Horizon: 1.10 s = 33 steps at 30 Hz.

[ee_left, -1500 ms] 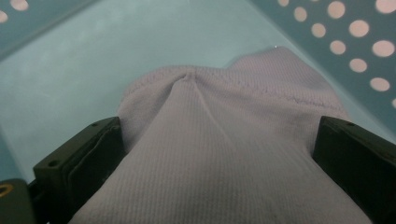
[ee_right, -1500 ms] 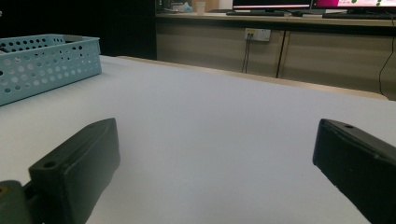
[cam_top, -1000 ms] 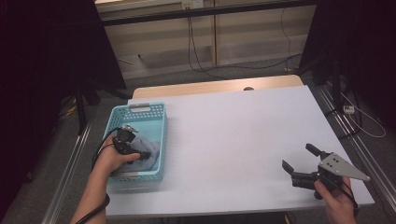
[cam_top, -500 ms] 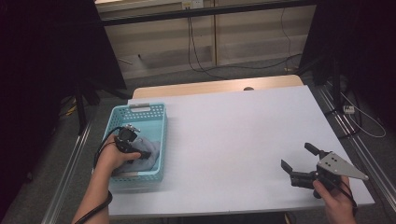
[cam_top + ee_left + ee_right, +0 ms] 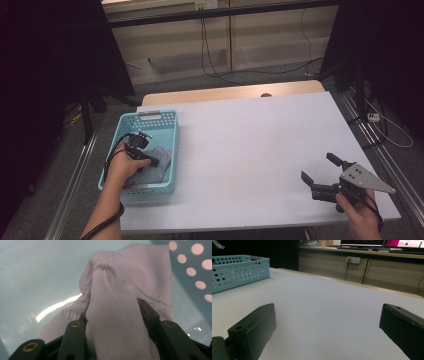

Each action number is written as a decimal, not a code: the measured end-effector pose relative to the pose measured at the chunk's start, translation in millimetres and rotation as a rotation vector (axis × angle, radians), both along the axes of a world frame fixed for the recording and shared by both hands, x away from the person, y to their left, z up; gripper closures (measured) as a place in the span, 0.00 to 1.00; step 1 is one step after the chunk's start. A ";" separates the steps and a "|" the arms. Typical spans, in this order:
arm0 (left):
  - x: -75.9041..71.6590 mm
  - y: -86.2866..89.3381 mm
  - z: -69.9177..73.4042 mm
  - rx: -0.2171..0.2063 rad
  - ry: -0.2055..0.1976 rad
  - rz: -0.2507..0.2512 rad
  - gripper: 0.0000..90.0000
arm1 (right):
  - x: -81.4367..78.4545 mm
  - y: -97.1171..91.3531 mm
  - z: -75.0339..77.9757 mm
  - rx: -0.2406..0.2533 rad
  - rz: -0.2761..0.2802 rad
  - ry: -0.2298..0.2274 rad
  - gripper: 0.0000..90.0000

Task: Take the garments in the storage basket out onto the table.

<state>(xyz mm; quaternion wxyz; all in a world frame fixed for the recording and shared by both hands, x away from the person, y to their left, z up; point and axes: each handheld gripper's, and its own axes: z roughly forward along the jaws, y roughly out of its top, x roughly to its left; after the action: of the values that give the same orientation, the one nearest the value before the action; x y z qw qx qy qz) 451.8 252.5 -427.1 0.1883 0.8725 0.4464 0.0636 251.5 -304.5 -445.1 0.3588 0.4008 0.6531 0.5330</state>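
A pale lilac ribbed knit cloth (image 5: 120,315) lies crumpled inside the light blue perforated plastic basket (image 5: 165,122), toward its near end, at about 8 o'clock on the white bench (image 5: 250,145). One fold of it rises bunched into a ridge, pinched between the black jaws, the rest slumping onto the basket floor.

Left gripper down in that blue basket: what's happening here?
A person holds a gripper in each hand at a white table. The left gripper is down inside the light blue basket, and its jaws have just been closing on a fold of pale knitted cloth, which is bunched up between them. The right gripper hangs open over the table's near right corner with nothing between its jaws.
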 end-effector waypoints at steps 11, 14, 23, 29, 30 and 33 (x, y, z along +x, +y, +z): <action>3.6 3.3 16.3 -0.036 0.026 0.069 0.75 | 1.8 -0.1 -1.5 0.005 0.004 0.005 0.01; 4.9 4.1 30.3 -0.044 0.033 0.082 0.77 | 2.3 -1.5 -2.0 0.009 -0.001 0.008 0.01; 10.0 4.1 72.8 -0.071 0.041 0.089 0.78 | 2.1 -2.5 -1.9 0.010 -0.001 0.008 0.01; 15.3 -2.7 102.7 -0.057 0.060 0.081 0.78 | 1.9 -2.6 -1.9 0.011 -0.002 0.009 0.00; 16.1 -3.5 107.8 -0.059 0.057 0.083 0.78 | 1.9 -2.6 -1.7 0.010 -0.001 0.008 0.01; 18.0 -4.6 123.5 -0.062 0.050 0.079 0.78 | 2.0 -3.0 -1.6 0.013 -0.002 0.007 0.01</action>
<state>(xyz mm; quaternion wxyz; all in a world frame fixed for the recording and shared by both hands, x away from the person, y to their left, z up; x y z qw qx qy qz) 469.9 248.0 -303.6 0.2014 0.8493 0.4867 0.0356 253.6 -307.5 -446.6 0.3546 0.4055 0.6505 0.5353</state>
